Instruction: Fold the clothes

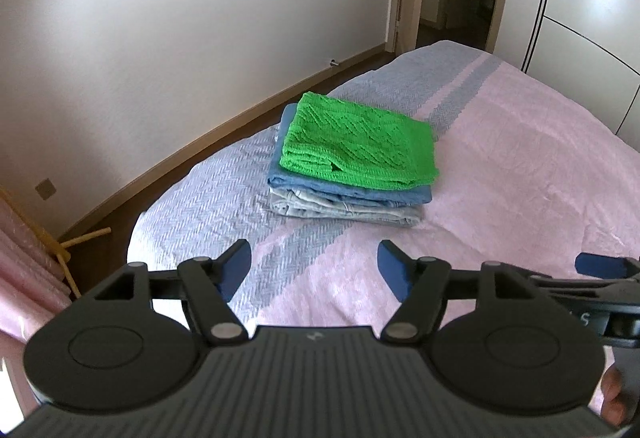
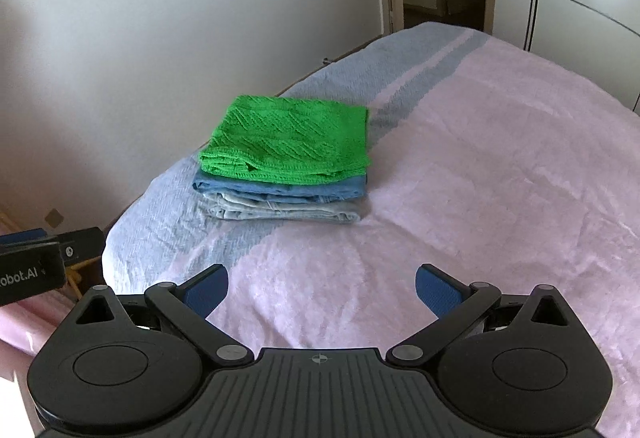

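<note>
Three folded garments lie stacked on the bed (image 1: 520, 165), toward its left edge beside the wall. Uppermost is a green knit (image 1: 360, 141), folded to a neat rectangle. Beneath it sits a blue denim piece (image 1: 344, 191), and at the bottom a pale washed denim piece (image 1: 344, 211). Edges are roughly aligned, with the lower two showing slightly past the knit on the near and left sides. No loose or unfolded garment is visible in either view, so as far as these views show, the clothes lie as the task wants them.

The left gripper (image 1: 315, 266) hovers above the bedspread short of the stack, its blue-padded fingers spread wide and holding nothing. The right gripper (image 2: 322, 290) is likewise spread and empty, just beside the left and at a similar distance from the pile.

Handling assessment: the knit appears soft, light and stretchy, its open weave liable to snag on a pad corner or sag if lifted from one point. It is best taken at the folded edge through all layers, with both grippers apart. The denim looks heavier and stiffer and should keep a crease better; its thick folded near edge offers the firmest hold. The stack rests on soft bedding and could lean or slide if pushed sideways.
</note>
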{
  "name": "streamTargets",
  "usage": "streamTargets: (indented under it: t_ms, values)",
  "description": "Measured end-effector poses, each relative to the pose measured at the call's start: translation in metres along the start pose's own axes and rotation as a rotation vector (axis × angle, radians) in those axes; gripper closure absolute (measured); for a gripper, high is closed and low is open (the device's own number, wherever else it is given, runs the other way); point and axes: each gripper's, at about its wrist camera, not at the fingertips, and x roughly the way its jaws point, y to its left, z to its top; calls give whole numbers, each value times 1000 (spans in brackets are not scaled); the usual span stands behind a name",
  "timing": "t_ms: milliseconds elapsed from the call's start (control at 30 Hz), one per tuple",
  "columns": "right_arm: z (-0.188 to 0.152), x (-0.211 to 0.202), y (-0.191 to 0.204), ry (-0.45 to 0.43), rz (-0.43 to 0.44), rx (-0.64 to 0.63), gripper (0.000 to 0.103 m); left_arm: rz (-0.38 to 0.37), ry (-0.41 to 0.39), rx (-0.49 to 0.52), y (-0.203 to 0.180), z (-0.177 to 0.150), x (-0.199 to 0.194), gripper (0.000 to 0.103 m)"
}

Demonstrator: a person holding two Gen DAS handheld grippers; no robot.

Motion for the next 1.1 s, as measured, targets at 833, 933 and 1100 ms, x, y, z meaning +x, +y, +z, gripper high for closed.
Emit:
streamTargets:
  t_ms: [833,933,1100]
  values:
    - [-12,-24,7,-25,11,-98,1,55,-53,-72,0,-40,-36,15]
    - [-9,-19,6,-21,13,-97,1,49,-49,-68,-1,-38,-30,15]
    - [-1,-9,5,-15,8,-88,1,37,-43,-57,0,-31,-17,15]
